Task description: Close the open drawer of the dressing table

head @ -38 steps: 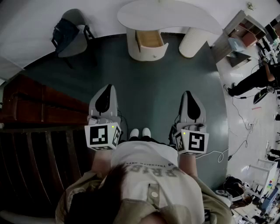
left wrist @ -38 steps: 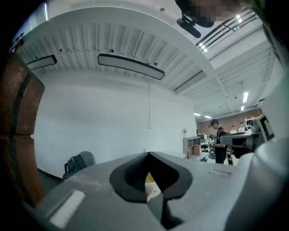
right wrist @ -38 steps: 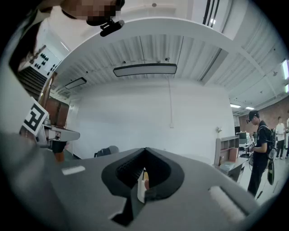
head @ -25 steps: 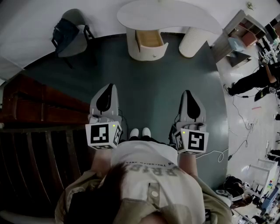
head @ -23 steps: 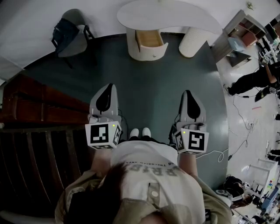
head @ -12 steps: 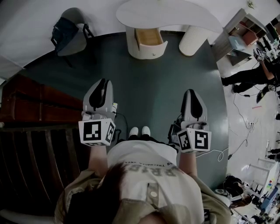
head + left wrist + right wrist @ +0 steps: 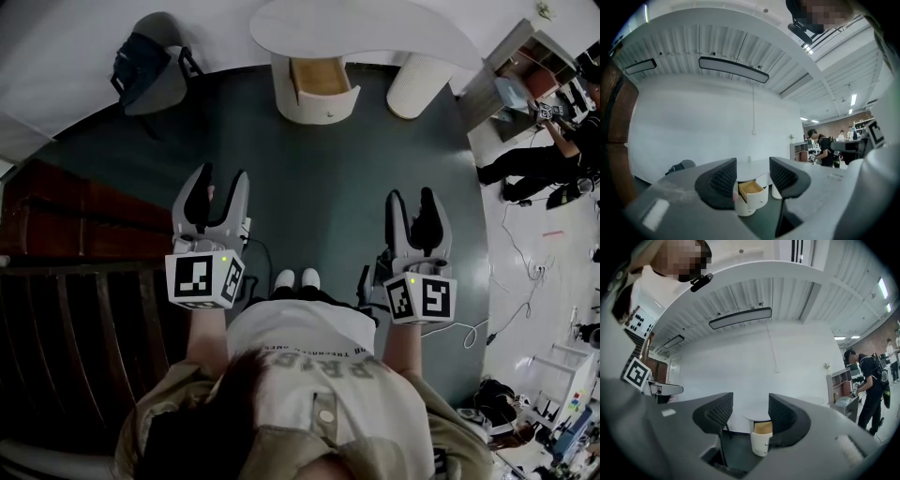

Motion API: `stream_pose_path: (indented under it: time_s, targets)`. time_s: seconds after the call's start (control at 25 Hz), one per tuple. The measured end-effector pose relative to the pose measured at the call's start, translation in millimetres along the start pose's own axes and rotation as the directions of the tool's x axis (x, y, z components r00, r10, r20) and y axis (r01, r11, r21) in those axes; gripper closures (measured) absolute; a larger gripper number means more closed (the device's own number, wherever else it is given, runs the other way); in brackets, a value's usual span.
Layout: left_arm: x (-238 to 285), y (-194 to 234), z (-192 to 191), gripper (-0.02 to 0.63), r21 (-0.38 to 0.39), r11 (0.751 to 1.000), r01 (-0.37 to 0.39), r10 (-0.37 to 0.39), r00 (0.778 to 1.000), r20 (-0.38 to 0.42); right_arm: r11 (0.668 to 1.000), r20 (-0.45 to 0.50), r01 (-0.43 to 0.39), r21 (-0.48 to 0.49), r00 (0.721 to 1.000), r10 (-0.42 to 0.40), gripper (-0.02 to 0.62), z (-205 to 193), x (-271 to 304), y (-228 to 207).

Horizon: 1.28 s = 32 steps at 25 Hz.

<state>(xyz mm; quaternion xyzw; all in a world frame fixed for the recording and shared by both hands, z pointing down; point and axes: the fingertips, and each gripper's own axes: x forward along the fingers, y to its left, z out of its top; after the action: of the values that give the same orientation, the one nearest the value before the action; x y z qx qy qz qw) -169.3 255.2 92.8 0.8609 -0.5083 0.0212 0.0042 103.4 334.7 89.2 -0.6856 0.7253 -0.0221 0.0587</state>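
The white dressing table [image 7: 366, 28] stands by the far wall, well ahead of me across the dark floor. Its drawer [image 7: 320, 80] is pulled out and shows a bare wooden inside. My left gripper [image 7: 220, 174] and right gripper [image 7: 412, 195] are held level in front of my body, far short of the table. Both have just been opening and now stand open with nothing between their fingers. The drawer [image 7: 751, 187] shows in the gap in the left gripper [image 7: 753, 168] view. The drawer [image 7: 762, 428] shows likewise in the right gripper [image 7: 751, 411] view.
A chair with a dark bag [image 7: 150, 70] stands at the back left. Dark wooden stairs [image 7: 75, 234] run along the left. A shelf unit [image 7: 516, 66] and a person in dark clothes [image 7: 534, 159] are at the right, and cables [image 7: 520, 272] lie on the pale floor.
Both grippers were shut and their jaws have now spread wide. The left gripper has shifted slightly left and the right one slightly right.
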Motion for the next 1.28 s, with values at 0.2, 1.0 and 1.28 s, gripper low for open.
stream_pose_path:
  time_s: [0.2,1.0,1.28]
  targets:
    - [8.8,-1.3,-1.9,0.387,-0.018,0.999,-0.031,0.031,0.999,-0.009,1.0,-0.004,-0.011,-0.011,1.0,0.011,0.353,-0.5,10.9,-14.2]
    - [43.2,9.0,-50.1,0.387,-0.006,0.995,-0.096,0.094,0.987,-0.132,0.999,-0.071,-0.049,0.022,0.996,0.051,0.353,-38.7,65.5,-46.5]
    - [86.4,30.3,-47.0,0.387,-0.035,0.998,-0.043,0.039,0.994,-0.106,1.0,-0.068,-0.003,0.005,0.998,0.003,0.353,-38.2,92.8,-46.4]
